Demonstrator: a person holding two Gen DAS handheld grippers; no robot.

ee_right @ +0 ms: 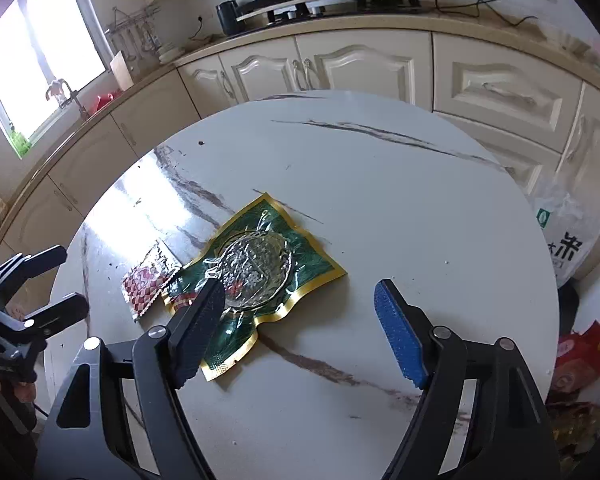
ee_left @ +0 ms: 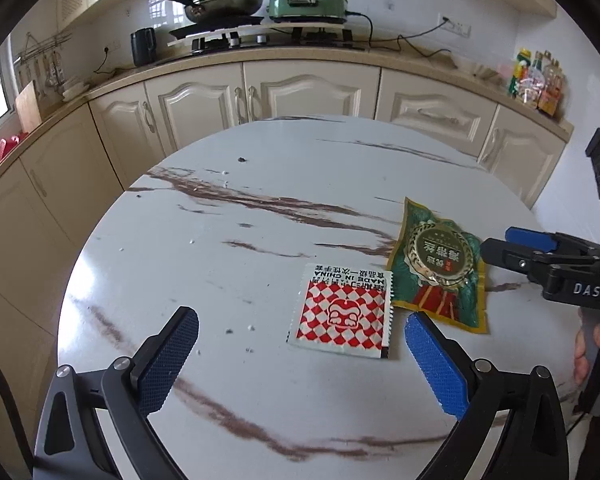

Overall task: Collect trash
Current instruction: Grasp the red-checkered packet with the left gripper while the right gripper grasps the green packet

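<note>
- Wrappers lie flat on the round marble-patterned counter [ee_left: 260, 208], two of them, edges touching.
- Left hand-held gripper [ee_left: 300, 364] hangs over the near part of the counter, jaws spread wide and holding nothing; the red-and-white checked sachet [ee_left: 342, 314] lies flat between its blue pads, nearer the right one, untouched.
- Just right of the sachet lies the green gold-edged packet [ee_left: 440, 268], crinkled and empty-looking, its lower corner beside the left gripper's right pad.
- Right hand-held gripper [ee_right: 300, 328] is released, jaws well apart; its left finger [ee_right: 200, 328] stands over the packet's near edge, but whether it touches cannot be told.
- Beyond the counter's right edge, a white plastic bag [ee_right: 572, 232] with printed characters stands on the floor; its contents cannot be made out.
- Below it lies a pile of red and yellow packaging [ee_right: 580, 364].
</note>
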